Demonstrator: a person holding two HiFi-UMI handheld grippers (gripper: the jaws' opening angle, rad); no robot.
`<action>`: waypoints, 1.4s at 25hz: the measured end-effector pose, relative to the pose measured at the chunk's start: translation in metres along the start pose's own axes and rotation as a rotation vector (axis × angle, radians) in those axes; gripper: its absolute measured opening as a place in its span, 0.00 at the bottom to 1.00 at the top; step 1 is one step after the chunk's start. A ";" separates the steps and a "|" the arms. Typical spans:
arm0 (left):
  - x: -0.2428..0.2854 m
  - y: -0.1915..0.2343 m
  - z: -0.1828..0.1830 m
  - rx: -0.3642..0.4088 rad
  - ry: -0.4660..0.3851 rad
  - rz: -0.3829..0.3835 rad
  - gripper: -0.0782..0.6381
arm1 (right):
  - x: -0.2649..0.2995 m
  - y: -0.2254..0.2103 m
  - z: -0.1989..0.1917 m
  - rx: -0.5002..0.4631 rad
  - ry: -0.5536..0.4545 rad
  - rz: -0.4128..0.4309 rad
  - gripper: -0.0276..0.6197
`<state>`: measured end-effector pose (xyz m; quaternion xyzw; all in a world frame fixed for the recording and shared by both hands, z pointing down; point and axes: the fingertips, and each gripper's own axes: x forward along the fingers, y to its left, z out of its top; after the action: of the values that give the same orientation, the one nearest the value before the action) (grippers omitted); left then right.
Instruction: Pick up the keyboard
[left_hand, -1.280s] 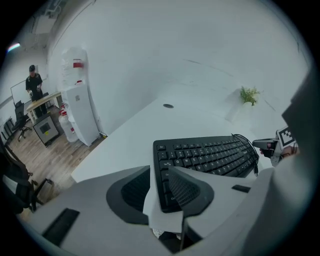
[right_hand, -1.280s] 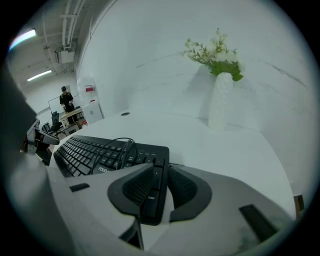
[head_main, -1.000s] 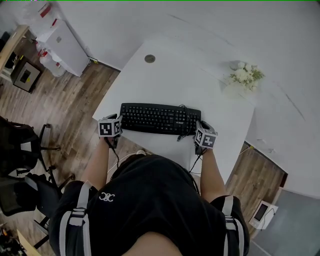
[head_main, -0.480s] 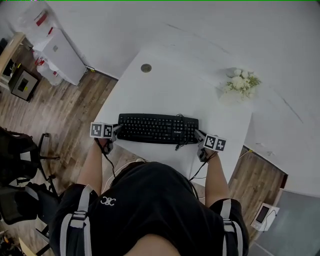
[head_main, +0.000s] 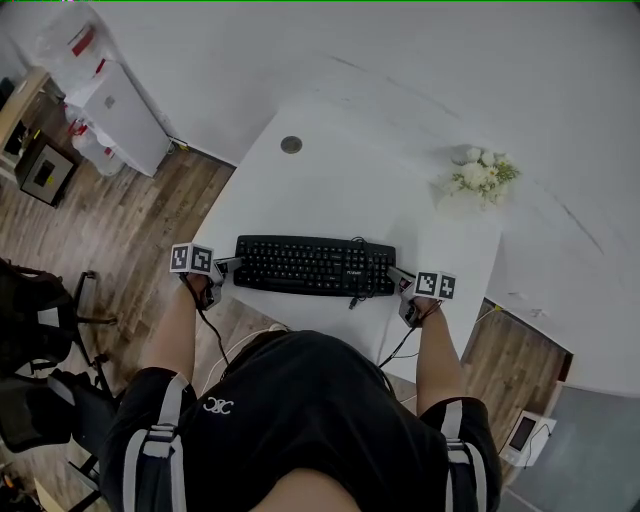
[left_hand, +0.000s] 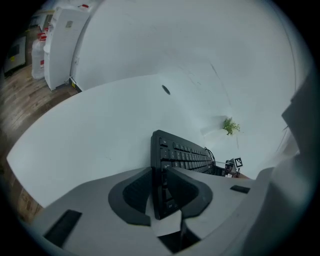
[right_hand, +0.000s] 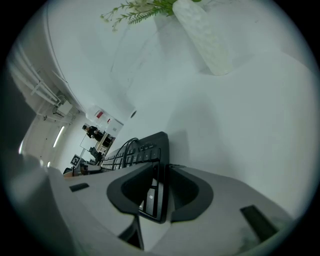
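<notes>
Pinching a likely stiff, light black plastic keyboard (head_main: 312, 265) by both short ends, jaws of left gripper (head_main: 228, 266) just closing onto it, right gripper (head_main: 396, 274) clamped.

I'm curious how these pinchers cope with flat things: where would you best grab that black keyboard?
By its two short ends, coming in from left and right with one jaw above and one below. The keyboard is long, thin and flat on the white table, so holding both ends should keep it level.

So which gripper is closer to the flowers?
Right. The right gripper holds the keyboard's end near the flowers; the left gripper, jaws just closing on it, holds the far end.
</notes>
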<state>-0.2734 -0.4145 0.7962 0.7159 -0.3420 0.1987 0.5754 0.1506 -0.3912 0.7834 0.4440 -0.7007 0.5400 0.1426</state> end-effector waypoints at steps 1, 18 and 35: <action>0.000 0.000 0.001 0.009 0.005 0.008 0.26 | 0.000 0.001 0.000 0.000 0.003 -0.003 0.21; -0.032 -0.031 0.026 0.263 -0.186 0.093 0.26 | -0.034 0.037 0.020 -0.209 -0.189 -0.022 0.20; -0.115 -0.168 0.139 0.567 -0.548 0.003 0.27 | -0.160 0.141 0.162 -0.473 -0.708 0.017 0.20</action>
<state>-0.2468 -0.5005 0.5670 0.8725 -0.4155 0.0876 0.2419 0.1770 -0.4565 0.5254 0.5512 -0.8148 0.1795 -0.0135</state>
